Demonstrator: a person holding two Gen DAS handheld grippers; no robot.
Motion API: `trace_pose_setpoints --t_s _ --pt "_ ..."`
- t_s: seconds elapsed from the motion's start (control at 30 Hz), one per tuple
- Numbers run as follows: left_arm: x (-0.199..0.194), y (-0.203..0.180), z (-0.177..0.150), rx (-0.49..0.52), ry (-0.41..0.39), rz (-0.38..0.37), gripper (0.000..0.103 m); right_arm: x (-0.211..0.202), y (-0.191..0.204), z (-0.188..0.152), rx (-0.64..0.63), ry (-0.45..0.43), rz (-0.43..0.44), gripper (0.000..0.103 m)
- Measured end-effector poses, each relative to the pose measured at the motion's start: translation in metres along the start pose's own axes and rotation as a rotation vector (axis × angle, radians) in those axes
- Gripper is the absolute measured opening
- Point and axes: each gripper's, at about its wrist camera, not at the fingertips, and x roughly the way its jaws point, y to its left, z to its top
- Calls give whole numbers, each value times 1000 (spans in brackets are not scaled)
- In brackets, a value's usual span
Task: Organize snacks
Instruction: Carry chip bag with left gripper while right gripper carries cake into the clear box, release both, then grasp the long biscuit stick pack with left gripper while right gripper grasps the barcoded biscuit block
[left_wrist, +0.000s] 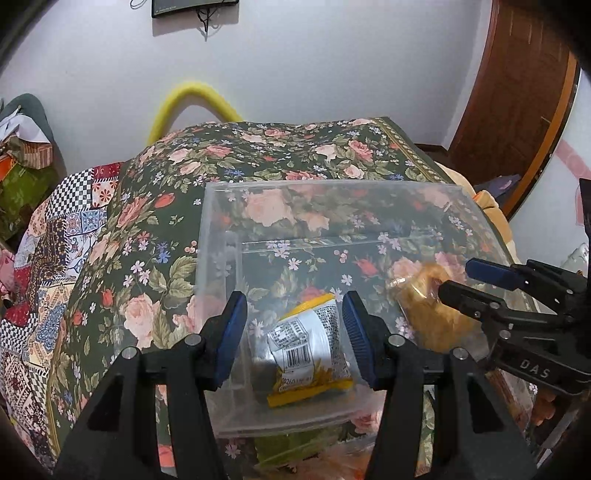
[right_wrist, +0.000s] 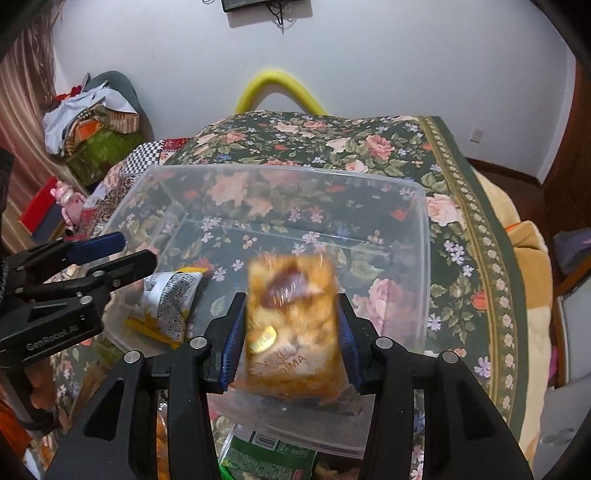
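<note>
A clear plastic bin (left_wrist: 332, 184) (right_wrist: 295, 171) stands on a floral bedspread (left_wrist: 258, 147). On its floor lies a yellow and white snack packet (left_wrist: 306, 350) (right_wrist: 166, 306). My left gripper (left_wrist: 295, 328) (right_wrist: 135, 251) hovers above it, open, the pads clear of the packet. An orange snack packet (right_wrist: 291, 325) (left_wrist: 432, 310) shows blurred between the fingers of my right gripper (right_wrist: 291, 332) (left_wrist: 458, 277), over the bin's right half. Thin gaps show at both pads, so the right gripper is open.
More snack packets, one of them green (right_wrist: 266, 454), lie in front of and under the bin's near edge. A yellow foam tube (left_wrist: 192, 92) arches behind the bed. Clutter (right_wrist: 92, 129) is piled at the left, and a wooden door (left_wrist: 517, 92) stands at the right.
</note>
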Motion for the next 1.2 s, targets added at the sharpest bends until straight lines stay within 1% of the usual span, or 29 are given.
trace_pose_setpoints --t_s 0.03,0.1,0.23,0.33,0.5,0.57,0.67,0.77,0.9,1.03,1.2 --pt "-4 1 0 -1 -4 1 54 -1 1 0 -4 -4 -6 50" --pt "-13 1 -1 -1 -18 -2 55 -9 2 1 -9 -22 -18 53" --pt "-41 1 -5 9 -57 -2 60 -28 4 2 -14 -62 -30 53" --pt "-64 2 -10 3 -82 -8 66 -48 6 0 -14 -93 -23 54" --pt "-105 4 -28 6 -122 -9 67 -81 10 -9 -14 -142 -24 57" --pt "-117 3 -35 18 -135 -3 71 -94 11 -15 -14 -159 -21 57" --pt "-136 1 -53 29 -152 15 72 -113 17 -28 -27 -175 -26 57" --pt "-148 1 -71 17 -143 7 72 -133 21 -46 -30 -191 -27 58" --pt "-163 2 -96 -7 -125 -15 72 -150 23 -70 -28 -193 -23 60" --pt "-175 3 -121 -23 -109 -22 72 -158 24 -91 -16 -178 -14 61" --pt "-183 4 -154 -39 -79 -16 73 -157 26 -116 -10 -146 -18 61"
